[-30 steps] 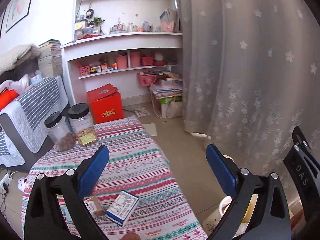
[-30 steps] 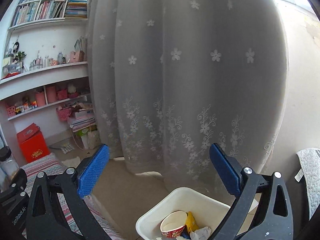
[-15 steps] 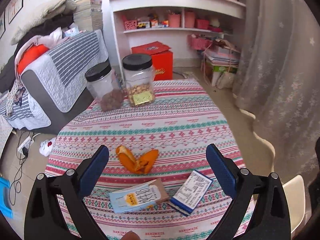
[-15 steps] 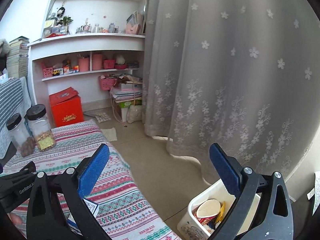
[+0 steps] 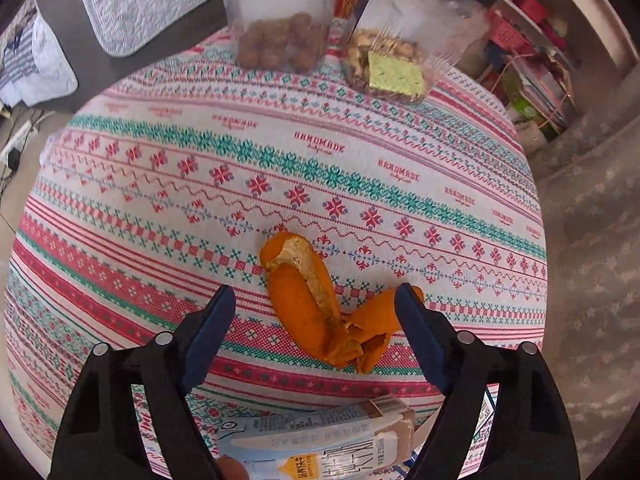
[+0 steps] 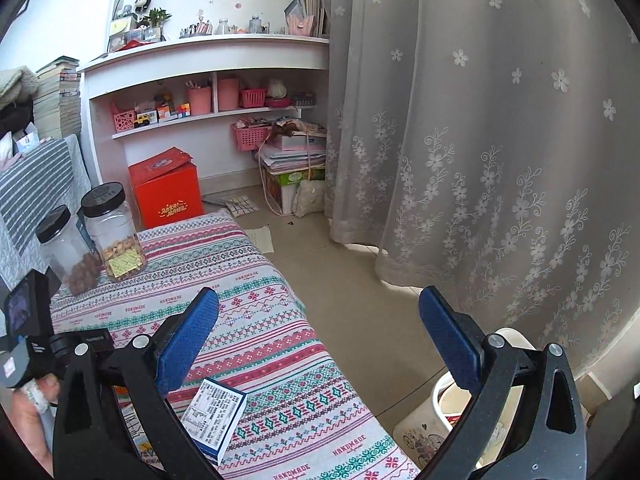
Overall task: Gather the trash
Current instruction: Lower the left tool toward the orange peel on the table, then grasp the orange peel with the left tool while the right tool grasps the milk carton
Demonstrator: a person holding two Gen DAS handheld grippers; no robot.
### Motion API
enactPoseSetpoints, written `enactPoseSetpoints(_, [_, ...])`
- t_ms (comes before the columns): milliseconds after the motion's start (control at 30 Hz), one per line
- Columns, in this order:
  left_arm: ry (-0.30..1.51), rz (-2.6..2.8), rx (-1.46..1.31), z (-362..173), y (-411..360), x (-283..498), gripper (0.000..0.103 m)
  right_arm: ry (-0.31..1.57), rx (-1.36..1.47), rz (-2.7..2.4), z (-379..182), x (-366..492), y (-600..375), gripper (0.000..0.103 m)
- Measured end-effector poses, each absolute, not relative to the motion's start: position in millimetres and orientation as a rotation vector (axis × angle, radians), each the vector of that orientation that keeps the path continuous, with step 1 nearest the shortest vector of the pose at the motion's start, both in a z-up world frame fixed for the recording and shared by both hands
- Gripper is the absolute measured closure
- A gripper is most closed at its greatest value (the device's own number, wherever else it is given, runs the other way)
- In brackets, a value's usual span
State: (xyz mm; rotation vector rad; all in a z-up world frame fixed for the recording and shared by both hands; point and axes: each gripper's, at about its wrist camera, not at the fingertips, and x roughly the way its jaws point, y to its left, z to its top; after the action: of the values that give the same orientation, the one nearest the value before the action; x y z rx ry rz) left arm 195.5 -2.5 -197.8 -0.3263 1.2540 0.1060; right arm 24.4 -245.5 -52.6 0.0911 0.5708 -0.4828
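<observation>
The orange peel (image 5: 316, 308) lies on the table (image 5: 280, 168) near its front edge, curled in two pieces. The left gripper (image 5: 316, 312) points down over it. Its fingers (image 5: 208, 332) have just been closing a little but are still wide apart, one on each side of the peel, and do not press on it. The right-hand finger hides the tip of the smaller peel piece.

A flat drink carton (image 5: 320, 444) lies at the front edge, cut off at the bottom. A small blue and white box (image 6: 214, 416) lies beside it.

Two jars (image 6: 114, 232) with black lids stand at the far edge; up close they look blurry.

The right gripper (image 6: 320, 340) is open and holds nothing. Its finger hides part of the white bin (image 6: 420, 428) on the floor beside the table. A flowery curtain (image 6: 480, 140) hangs behind, with white shelves (image 6: 208, 80) and a red box (image 6: 166, 190).
</observation>
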Motion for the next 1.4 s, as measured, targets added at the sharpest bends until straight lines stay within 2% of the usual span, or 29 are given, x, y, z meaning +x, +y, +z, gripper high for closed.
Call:
enactPoseSetpoints(100, [1.291, 0.140, -0.344, -213, -2, 200, 0.036, 0.588, 0.088, -0.466, -55, 28, -243, 0.007])
enactPoseSetpoints(167, [1.314, 0.139, -0.356, -221, 1, 201, 0.050, 0.593, 0.093, -0.457, -55, 30, -242, 0.007])
enactPoseSetpoints(200, [1.295, 0.141, -0.347, -219, 2, 201, 0.052, 0.598, 0.096, -0.450, -56, 30, -242, 0.007])
enactPoseSetpoints(233, [1.290, 0.126, -0.351, -218, 3, 200, 0.069, 0.604, 0.101, -0.440, -56, 31, -242, 0.007])
enactPoseSetpoints(267, [1.289, 0.107, -0.374, -216, 8, 201, 0.076, 0.612, 0.108, -0.430, -57, 32, -241, 0.007])
enactPoseSetpoints(367, [1.248, 0.096, -0.424, -198, 25, 194, 0.083, 0.641, 0.122, -0.391, -62, 36, -237, 0.007])
enactPoseSetpoints(600, [1.081, 0.050, -0.491, -124, 64, 166, 0.083, 0.765, 0.149, -0.290, -83, 49, -227, 0.007])
enactPoseSetpoints(767, [0.930, 0.042, -0.418, -67, 79, 149, 0.083, 0.851, 0.138, -0.164, -94, 58, -208, 0.007])
enactPoseSetpoints(867, [0.832, 0.035, -0.325, -35, 83, 130, 0.083, 0.918, 0.040, 0.007, -100, 66, -181, 0.007])
enactPoseSetpoints(967, [0.766, 0.009, -0.274, -14, 92, 115, 0.083, 0.962, -0.213, 0.290, -106, 69, -134, 0.007])
enactPoseSetpoints(1133, [0.772, -0.007, -0.261, -13, 117, 104, 0.083, 0.916, -0.759, 0.624, -129, 53, -72, 0.007])
enactPoseSetpoints(1400, [0.827, 0.006, -0.282, -30, 141, 104, 0.083, 0.996, -0.970, 0.850, -177, 67, -16, 0.007])
